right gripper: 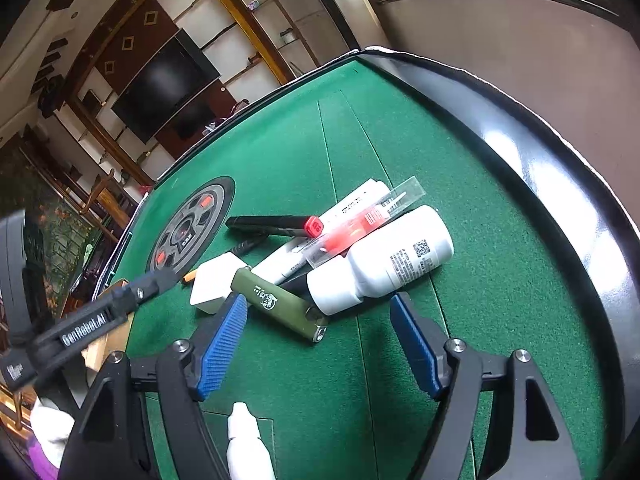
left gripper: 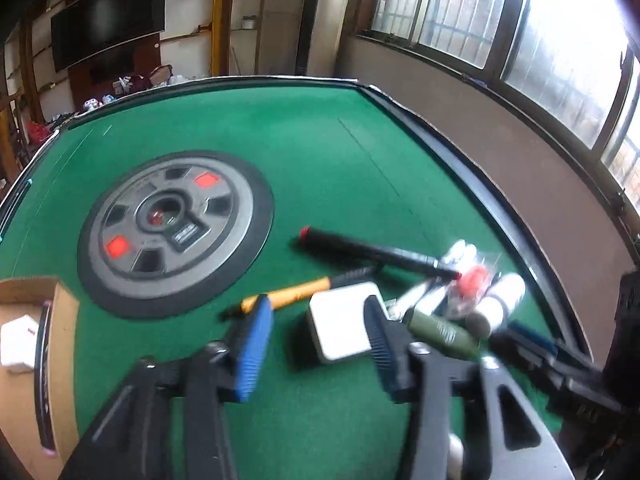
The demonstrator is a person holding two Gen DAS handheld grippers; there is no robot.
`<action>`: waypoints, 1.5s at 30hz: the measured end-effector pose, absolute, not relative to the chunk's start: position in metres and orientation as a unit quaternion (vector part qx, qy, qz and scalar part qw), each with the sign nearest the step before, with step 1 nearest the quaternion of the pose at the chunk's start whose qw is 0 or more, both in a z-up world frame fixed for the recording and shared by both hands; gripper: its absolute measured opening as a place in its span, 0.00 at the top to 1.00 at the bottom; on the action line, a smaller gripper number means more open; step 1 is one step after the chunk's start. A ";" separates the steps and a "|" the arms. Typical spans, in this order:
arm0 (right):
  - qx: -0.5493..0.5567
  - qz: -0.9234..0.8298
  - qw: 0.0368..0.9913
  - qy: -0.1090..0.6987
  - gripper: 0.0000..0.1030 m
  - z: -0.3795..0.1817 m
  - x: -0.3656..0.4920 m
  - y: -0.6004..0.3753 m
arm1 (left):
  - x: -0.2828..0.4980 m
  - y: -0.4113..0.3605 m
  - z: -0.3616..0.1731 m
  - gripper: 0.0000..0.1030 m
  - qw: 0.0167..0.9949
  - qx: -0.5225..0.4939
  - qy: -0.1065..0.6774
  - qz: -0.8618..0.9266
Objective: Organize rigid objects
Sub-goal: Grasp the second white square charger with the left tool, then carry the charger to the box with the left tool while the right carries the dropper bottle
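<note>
While both grippers' jaws stand spread and empty, the white square block (left gripper: 344,326) lies between the left gripper's (left gripper: 316,344) jaws on the green counter (left gripper: 320,152).

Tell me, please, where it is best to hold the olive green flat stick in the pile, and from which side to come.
Grip the olive green stick near its free metal-tipped end, pads on its two long flat sides. That end lies bare on the green felt; the far end sits against the white block. The right tool, open, probably need only come straight forward.

White bottle (right gripper: 384,264), green lighter (right gripper: 280,304), pens (right gripper: 276,224) lie heaped together.
</note>
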State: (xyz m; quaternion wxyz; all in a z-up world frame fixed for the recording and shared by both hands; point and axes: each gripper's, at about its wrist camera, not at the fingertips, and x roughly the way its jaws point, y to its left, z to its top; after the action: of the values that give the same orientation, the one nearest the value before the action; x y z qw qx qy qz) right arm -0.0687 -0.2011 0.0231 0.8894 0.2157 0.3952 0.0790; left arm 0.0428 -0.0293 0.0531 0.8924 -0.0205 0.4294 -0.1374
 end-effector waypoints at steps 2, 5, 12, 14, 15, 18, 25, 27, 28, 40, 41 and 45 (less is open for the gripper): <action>0.212 0.076 0.892 0.393 0.29 0.024 -0.070 -0.200 | 0.062 -0.040 0.050 0.47 0.886 -0.020 0.442 -0.137; 0.208 0.073 0.892 0.395 0.28 0.023 -0.068 -0.199 | 0.085 -0.065 0.039 0.47 0.872 0.021 0.472 -0.128; 0.214 0.074 0.890 0.396 0.27 0.022 -0.068 -0.201 | 0.061 -0.077 0.018 0.61 0.849 0.167 0.493 -0.086; 0.218 0.078 0.888 0.398 0.27 0.021 -0.068 -0.201 | 0.046 -0.056 0.025 0.62 0.851 0.137 0.495 -0.108; 0.219 0.079 0.887 0.399 0.27 0.020 -0.067 -0.202 | 0.039 -0.044 0.031 0.62 0.854 0.112 0.494 -0.122; 0.221 0.081 0.887 0.399 0.27 0.020 -0.068 -0.202 | 0.024 -0.002 0.050 0.52 0.866 0.039 0.484 -0.123; 0.220 0.077 0.886 0.401 0.26 0.019 -0.069 -0.202 | 0.017 0.038 0.046 0.21 0.875 -0.061 0.470 -0.101; 0.218 0.073 0.887 0.401 0.26 0.020 -0.068 -0.201 | 0.020 0.026 0.035 0.21 0.872 -0.051 0.475 -0.109; 0.217 0.072 0.887 0.401 0.26 0.020 -0.068 -0.201 | 0.021 0.018 0.031 0.21 0.873 -0.039 0.475 -0.105; 0.203 0.059 0.889 0.407 0.26 0.018 -0.066 -0.198 | -0.010 0.004 0.028 0.44 0.879 -0.037 0.456 -0.134; 0.202 0.060 0.889 0.407 0.26 0.018 -0.066 -0.198 | -0.017 0.011 0.032 0.44 0.880 -0.050 0.451 -0.139; 0.201 0.087 0.880 0.422 0.26 0.027 -0.073 -0.196 | -0.040 0.037 0.054 0.43 0.890 -0.080 0.425 -0.146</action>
State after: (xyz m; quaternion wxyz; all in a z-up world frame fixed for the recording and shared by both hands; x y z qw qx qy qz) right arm -0.0729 -0.1958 0.0267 0.8797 0.2013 0.4219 0.0869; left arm -0.0400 0.0371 0.0535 0.8898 -0.0804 0.4247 -0.1463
